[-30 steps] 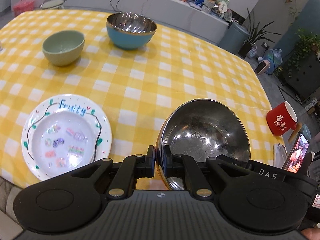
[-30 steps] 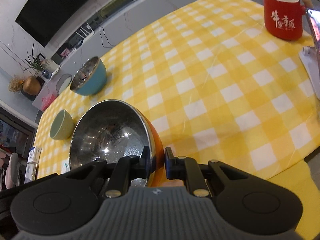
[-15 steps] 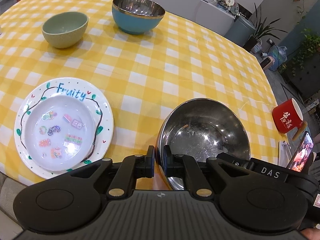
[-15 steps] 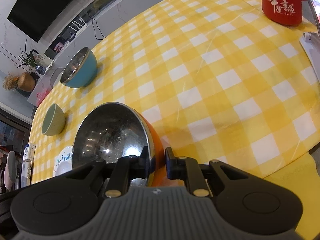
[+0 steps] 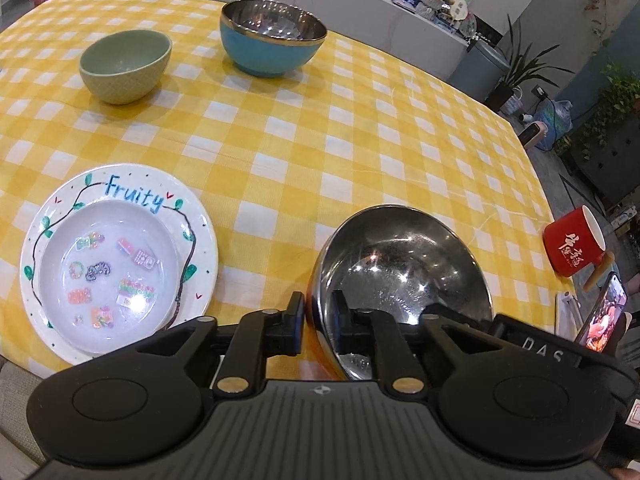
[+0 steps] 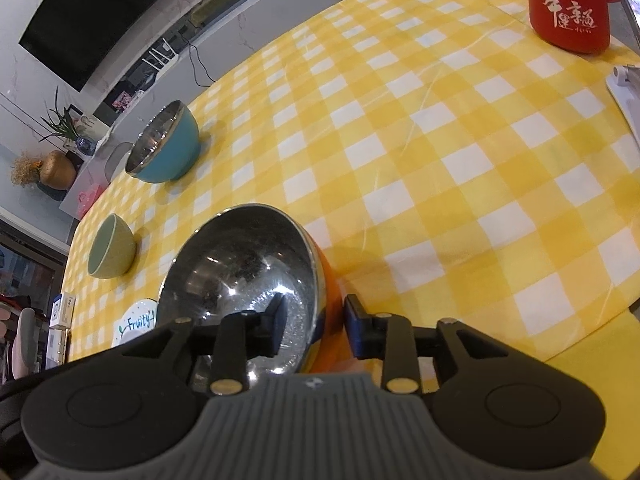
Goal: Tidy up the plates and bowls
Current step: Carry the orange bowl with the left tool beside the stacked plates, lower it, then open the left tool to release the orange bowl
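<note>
1. A white plate (image 5: pixel 120 264) lettered "Fruity", with a smaller clear dish (image 5: pixel 108 276) stacked in it, is seen near the left part of the table's near edge, on the yellow checked cloth (image 5: pixel 320 152).
2. A green bowl (image 5: pixel 125 66) is found toward the far left corner of the table, upright and apart from everything else.
3. A blue bowl (image 5: pixel 273 38) with a steel lining is placed near the far edge, just right of the green one, not touching it.
4. An orange bowl (image 5: pixel 404 272) with a steel inside is set upright at the near edge, right of the plate.
5. The left gripper (image 5: pixel 318 322) is placed astride the bowl's left rim, one finger outside and one inside; its jaws are opening, and a narrow gap is seen at the outer pad.
6. The right gripper (image 6: pixel 316 326) is placed astride the bowl's right rim; its jaws are opening, with clear gaps on both sides of the wall.
7. A red mug (image 5: pixel 574 242) is seen at the right edge of the table, with a phone (image 5: pixel 604 312) propped just nearer.
</note>
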`<state>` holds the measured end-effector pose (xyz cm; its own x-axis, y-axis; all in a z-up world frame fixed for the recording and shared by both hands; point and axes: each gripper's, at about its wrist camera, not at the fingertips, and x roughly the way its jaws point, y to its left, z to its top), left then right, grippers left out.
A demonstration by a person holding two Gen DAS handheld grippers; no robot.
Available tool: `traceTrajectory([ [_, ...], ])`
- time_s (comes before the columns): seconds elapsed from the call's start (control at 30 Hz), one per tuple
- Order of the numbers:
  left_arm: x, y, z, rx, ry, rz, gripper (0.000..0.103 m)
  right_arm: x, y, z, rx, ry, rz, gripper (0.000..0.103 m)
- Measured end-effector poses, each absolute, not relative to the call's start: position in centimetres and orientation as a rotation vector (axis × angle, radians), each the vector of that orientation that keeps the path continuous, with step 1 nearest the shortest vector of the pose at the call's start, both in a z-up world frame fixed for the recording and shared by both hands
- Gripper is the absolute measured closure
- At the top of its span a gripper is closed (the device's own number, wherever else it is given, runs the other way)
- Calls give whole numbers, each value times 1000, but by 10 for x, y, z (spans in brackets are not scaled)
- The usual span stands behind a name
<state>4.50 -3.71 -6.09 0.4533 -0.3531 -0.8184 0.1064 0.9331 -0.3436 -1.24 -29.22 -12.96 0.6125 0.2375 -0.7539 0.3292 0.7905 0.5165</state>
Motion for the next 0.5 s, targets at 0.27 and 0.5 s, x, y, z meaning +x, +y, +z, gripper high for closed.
traceTrajectory([
  [0.27,39,-40,-45,-218,986,-281,59,-15,-292,-120,648,882,-80,48],
  [0.5,38,-33,-19,-149,868,-258,54,-20,-289,-101,568,772,-133,34],
])
